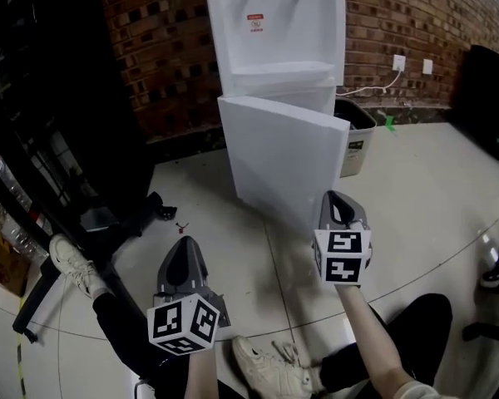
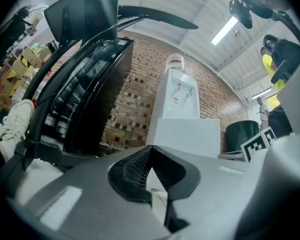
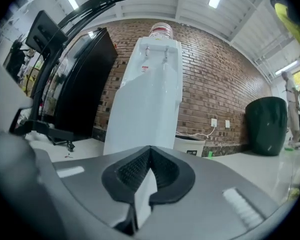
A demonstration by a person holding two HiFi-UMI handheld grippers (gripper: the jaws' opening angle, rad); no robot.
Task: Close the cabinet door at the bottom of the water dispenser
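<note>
The white water dispenser (image 1: 274,32) stands against the brick wall. Its bottom cabinet door (image 1: 283,160) hangs open, swung out toward me. My right gripper (image 1: 339,210) is low in front of the door's right edge, jaws shut with nothing between them; whether it touches the door I cannot tell. In the right gripper view the door (image 3: 140,119) fills the space straight ahead of the closed tips (image 3: 150,149). My left gripper (image 1: 183,264) hovers over the floor, left of the door and apart from it, its tips (image 2: 150,149) together and empty. The door (image 2: 187,136) shows ahead of it.
A dark bin (image 1: 353,135) sits right of the dispenser, below a wall socket (image 1: 398,62). A tall black cabinet (image 1: 50,98) and a black stand base (image 1: 108,223) crowd the left. The person's shoes (image 1: 270,368) rest on the floor beneath the grippers.
</note>
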